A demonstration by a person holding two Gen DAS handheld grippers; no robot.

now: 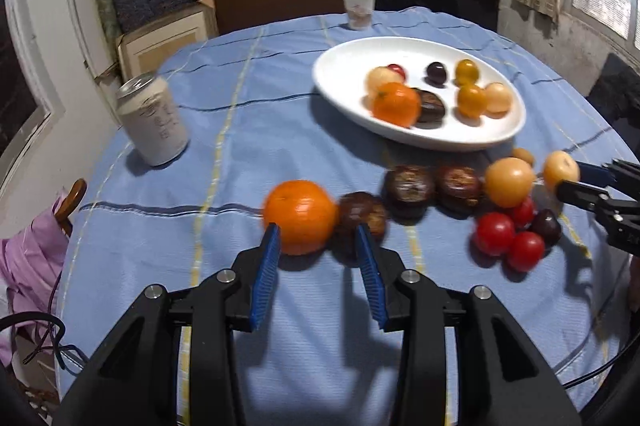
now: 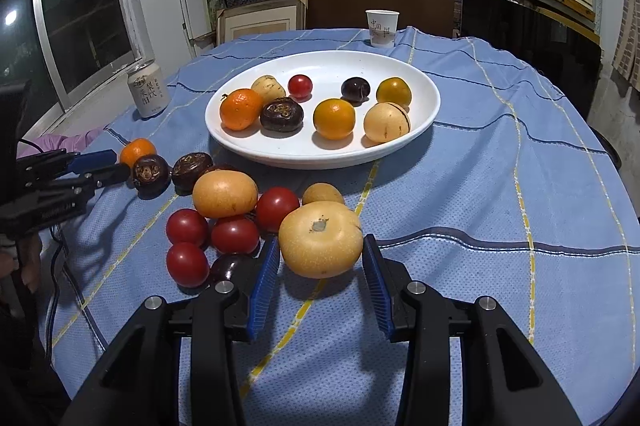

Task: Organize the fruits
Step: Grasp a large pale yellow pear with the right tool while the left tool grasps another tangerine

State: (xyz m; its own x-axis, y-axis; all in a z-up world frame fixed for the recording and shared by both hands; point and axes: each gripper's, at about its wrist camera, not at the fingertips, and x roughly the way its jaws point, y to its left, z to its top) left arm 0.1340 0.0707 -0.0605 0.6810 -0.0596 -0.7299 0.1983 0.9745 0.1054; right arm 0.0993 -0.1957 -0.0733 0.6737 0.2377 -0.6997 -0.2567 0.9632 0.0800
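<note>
Left gripper [image 1: 316,240] is being clamped on the orange [image 1: 300,216]; right gripper [image 2: 318,254] is gripping the yellow pear [image 2: 320,239], both being readied for transfer onto the white plate [image 2: 424,114].

"中国" on paper cup [image 2: 382,28]

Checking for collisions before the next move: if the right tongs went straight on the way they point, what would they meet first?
The right tongs would meet the pale pear first. It already sits between the pads, apparently gripped. Past it lies bare cloth, then the plate, though depth is hard to judge.
</note>
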